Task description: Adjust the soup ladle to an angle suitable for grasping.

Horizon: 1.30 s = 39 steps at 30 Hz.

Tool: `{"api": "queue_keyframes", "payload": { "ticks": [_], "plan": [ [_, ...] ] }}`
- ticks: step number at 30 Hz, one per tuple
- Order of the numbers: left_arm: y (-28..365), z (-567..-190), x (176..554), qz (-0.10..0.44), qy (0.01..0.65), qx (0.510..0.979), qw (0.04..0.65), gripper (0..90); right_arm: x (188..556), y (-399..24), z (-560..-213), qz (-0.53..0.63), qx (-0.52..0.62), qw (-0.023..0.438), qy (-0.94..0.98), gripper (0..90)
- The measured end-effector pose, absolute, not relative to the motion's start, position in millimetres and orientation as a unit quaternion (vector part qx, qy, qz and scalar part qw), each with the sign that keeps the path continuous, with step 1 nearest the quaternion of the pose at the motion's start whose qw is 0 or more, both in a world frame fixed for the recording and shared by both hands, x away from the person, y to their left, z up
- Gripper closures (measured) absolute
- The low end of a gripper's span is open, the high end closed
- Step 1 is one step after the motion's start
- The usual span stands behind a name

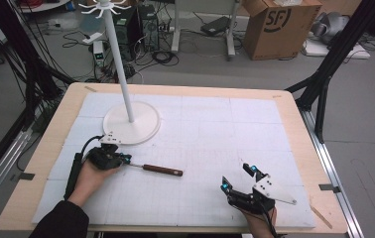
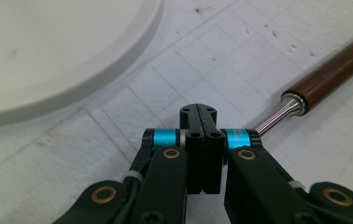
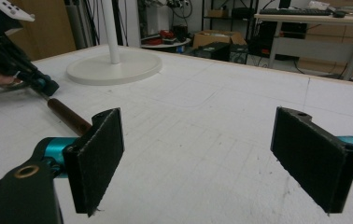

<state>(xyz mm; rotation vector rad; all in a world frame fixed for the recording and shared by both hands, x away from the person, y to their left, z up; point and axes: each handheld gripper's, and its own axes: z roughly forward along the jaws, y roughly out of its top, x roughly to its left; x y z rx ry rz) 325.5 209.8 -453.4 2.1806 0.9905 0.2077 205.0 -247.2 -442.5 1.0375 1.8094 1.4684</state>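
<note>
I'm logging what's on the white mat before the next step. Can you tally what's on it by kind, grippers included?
Grippers: 2, left gripper shut on the tool's metal shaft, right gripper open
Wooden-handled tool: 1
White stand with round base and pole: 1
Total: 4

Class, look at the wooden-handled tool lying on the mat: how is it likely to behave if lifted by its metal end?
The tool looks stiff: straight metal shank, solid handle. Lifted by the thin end where the left gripper sits, it would probably droop handle-down. The round, polished handle may roll if nudged sideways.
</note>
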Motion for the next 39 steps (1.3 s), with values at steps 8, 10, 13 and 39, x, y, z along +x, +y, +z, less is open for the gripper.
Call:
{"api": "queue_keyframes", "payload": {
  "ticks": [8,10,13,39],
  "plan": [
    [211.0,-452.6,306.3,0.073,0.378,0.848,0.364,90.0,205.0,-245.6,-442.7,0.55,0.39,0.288,0.68,16.2],
    [211.2,-452.8,300.6,0.073,0.389,0.843,0.365,90.0,205.2,-245.5,-442.7,0.55,0.39,0.289,0.68,16.2],
    [212.4,-454.3,293.5,0.072,0.4,0.834,0.373,90.0,205.6,-246.1,-442.7,0.55,0.389,0.291,0.679,16.2],
    [202.4,-444.2,280.4,0.041,0.376,0.806,0.454,90.0,206.3,-244.3,-442.3,0.551,0.386,0.289,0.682,16.2]
  ]
}}
